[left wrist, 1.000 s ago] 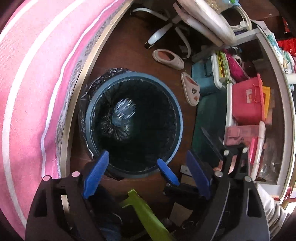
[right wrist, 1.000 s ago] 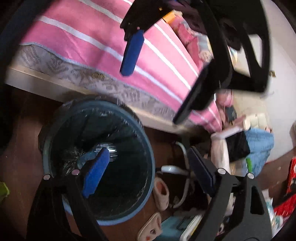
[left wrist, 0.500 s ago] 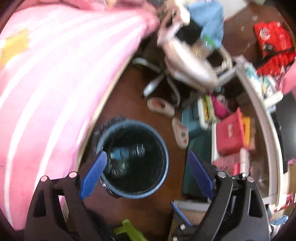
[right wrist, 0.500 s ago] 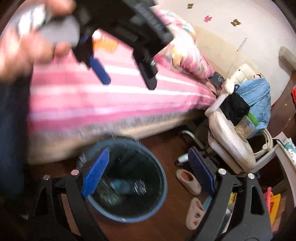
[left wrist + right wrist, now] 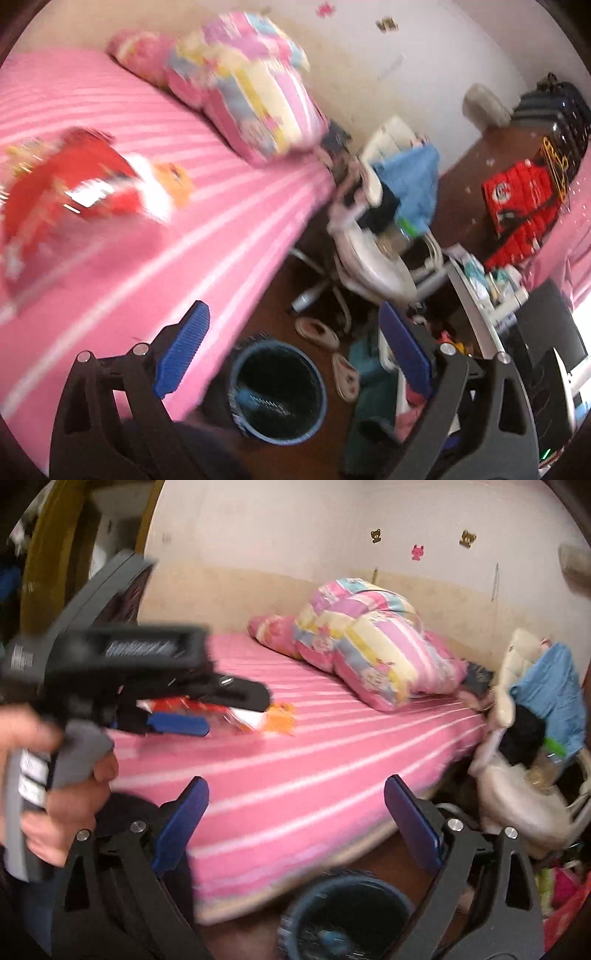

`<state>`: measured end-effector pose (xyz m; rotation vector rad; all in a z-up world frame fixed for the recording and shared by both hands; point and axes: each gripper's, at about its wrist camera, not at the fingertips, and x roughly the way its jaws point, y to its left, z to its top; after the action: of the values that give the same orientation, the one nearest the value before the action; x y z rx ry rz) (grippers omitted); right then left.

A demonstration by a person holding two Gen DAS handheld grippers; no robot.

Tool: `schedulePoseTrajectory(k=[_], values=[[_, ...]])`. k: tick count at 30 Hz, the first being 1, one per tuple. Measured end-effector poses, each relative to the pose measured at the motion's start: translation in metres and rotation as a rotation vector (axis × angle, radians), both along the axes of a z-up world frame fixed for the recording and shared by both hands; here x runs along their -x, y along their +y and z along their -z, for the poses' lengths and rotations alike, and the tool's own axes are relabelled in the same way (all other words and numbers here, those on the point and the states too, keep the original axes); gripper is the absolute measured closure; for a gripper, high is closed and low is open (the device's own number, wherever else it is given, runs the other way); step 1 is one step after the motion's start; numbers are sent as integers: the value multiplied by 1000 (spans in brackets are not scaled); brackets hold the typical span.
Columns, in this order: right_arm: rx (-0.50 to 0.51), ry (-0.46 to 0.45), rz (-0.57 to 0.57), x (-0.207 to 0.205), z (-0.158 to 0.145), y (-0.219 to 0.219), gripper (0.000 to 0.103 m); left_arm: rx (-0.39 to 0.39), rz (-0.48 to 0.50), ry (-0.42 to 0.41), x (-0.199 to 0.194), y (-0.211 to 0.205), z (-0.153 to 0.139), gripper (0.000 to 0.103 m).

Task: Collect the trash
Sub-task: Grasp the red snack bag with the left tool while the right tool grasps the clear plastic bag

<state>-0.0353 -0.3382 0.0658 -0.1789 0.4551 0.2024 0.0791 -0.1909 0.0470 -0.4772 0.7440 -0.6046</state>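
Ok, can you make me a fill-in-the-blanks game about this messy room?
1. The bin stands on the floor beside the ____.
2. The stripes on the pink sheet are ____.
3. The red packet lies on the ____.
4. Between the fingers of the left gripper and the right gripper there is ____.

Missing words: bed; white; bed; nothing

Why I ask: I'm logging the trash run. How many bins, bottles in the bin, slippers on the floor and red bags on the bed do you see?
bin: 1
bottle in it: 1
slippers: 2
red bag on the bed: 1
Total: 5
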Motion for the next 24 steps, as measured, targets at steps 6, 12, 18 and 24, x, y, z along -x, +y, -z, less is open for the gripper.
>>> schedulePoseTrajectory(k=[6, 12, 18, 24], values=[[-248, 97, -101, -26, -22, 37, 7, -73, -168, -38, 5, 85, -2, 12], [-351, 222, -162, -68, -18, 86, 7, -139, -275, 9, -4, 148, 21, 12], [-475, 389, -151, -122, 25, 109, 7, -285, -299, 36, -27, 167, 49, 12], [-647, 474, -101, -172, 60, 109, 7, -345, -283, 42, -50, 166, 69, 12]])
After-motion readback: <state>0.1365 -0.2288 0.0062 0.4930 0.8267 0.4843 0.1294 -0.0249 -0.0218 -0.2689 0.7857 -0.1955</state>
